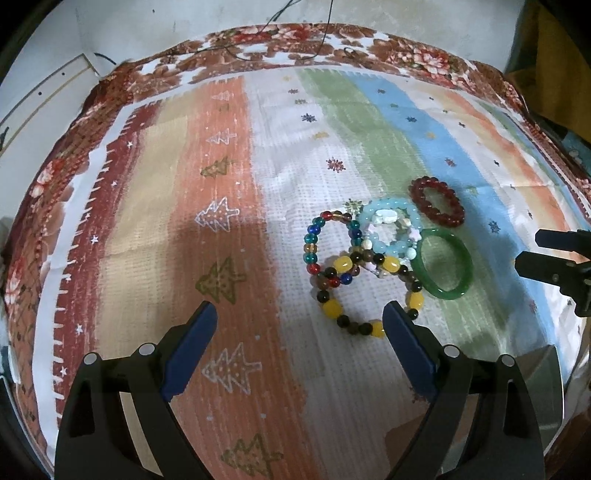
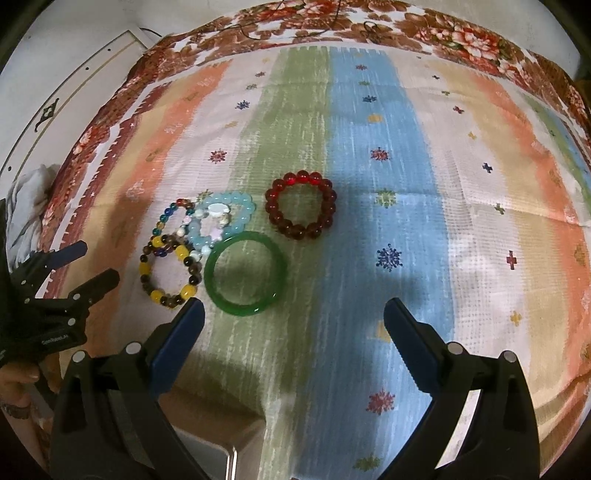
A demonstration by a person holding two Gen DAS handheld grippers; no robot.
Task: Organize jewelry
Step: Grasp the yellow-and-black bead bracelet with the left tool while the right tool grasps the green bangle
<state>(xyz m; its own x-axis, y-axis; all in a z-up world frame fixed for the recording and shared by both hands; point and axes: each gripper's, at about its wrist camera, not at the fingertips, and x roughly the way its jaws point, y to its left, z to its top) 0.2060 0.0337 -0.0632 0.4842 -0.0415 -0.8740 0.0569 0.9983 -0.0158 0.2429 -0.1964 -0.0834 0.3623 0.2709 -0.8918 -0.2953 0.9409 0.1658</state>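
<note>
Several bracelets lie on a striped cloth [image 1: 229,177]. A green bangle [image 2: 245,273] lies flat, and a red bead bracelet [image 2: 301,205] sits apart just beyond it. Left of them overlap a pale blue bead bracelet [image 2: 236,216], a multicolour bead bracelet [image 1: 328,247] and a yellow-and-brown bead bracelet [image 2: 168,275]. My left gripper [image 1: 300,314] is open above the cloth, its right finger at the yellow-and-brown bracelet [image 1: 369,295]. My right gripper [image 2: 293,314] is open, empty, just near of the green bangle.
A floral cloth border [image 1: 295,40] edges the far side, with thin black cords [image 1: 325,33] hanging over it. A metal container's rim [image 2: 231,458] shows at the near edge. A hand [image 2: 18,380] holds the left gripper [image 2: 85,273] in the right wrist view.
</note>
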